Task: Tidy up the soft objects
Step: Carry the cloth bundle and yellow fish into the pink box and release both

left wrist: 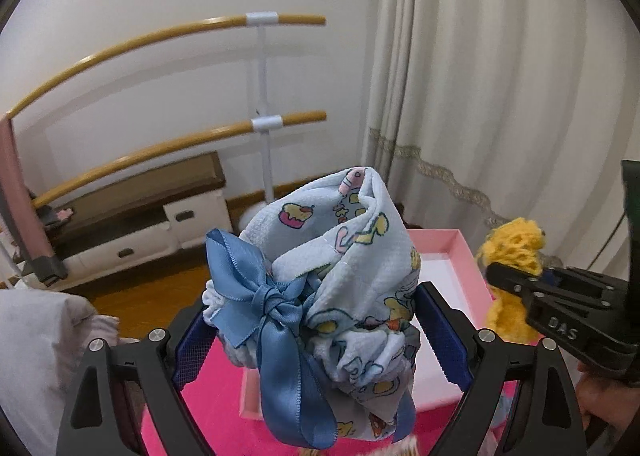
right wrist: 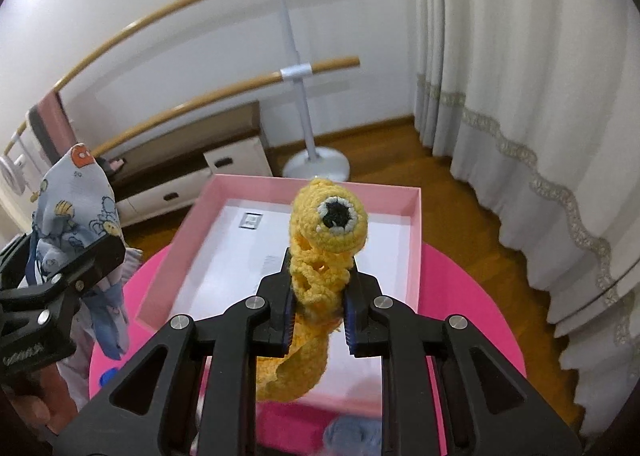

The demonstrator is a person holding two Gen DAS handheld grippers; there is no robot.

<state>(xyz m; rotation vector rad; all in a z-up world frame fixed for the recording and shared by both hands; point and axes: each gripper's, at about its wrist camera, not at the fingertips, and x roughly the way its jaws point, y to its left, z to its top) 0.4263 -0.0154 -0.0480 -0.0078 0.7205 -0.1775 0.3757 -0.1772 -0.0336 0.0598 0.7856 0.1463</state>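
A light-blue cartoon-print cloth bundle (left wrist: 352, 240), tied with a blue satin ribbon (left wrist: 256, 288), is raised above the pink round table (right wrist: 472, 316). My left gripper (left wrist: 316, 312) grips it with wide-set jaws, a pad pressing each side. In the right wrist view the same bundle (right wrist: 76, 207) and left gripper (right wrist: 80, 260) show at the left. My right gripper (right wrist: 320, 296) is shut on a yellow crochet toy (right wrist: 332, 215) with a black-and-white eye, held over the open pink box (right wrist: 256, 179). The left wrist view shows that toy (left wrist: 516, 244) and the right gripper (left wrist: 520, 284) at the right.
The pink box (left wrist: 456, 252) has a white floor with nothing in it. A blue-grey soft item (right wrist: 352, 436) lies on the table near me. Behind stand a barre on a white base (right wrist: 316, 163), a low cabinet (left wrist: 140, 215) and a curtain (right wrist: 520, 95).
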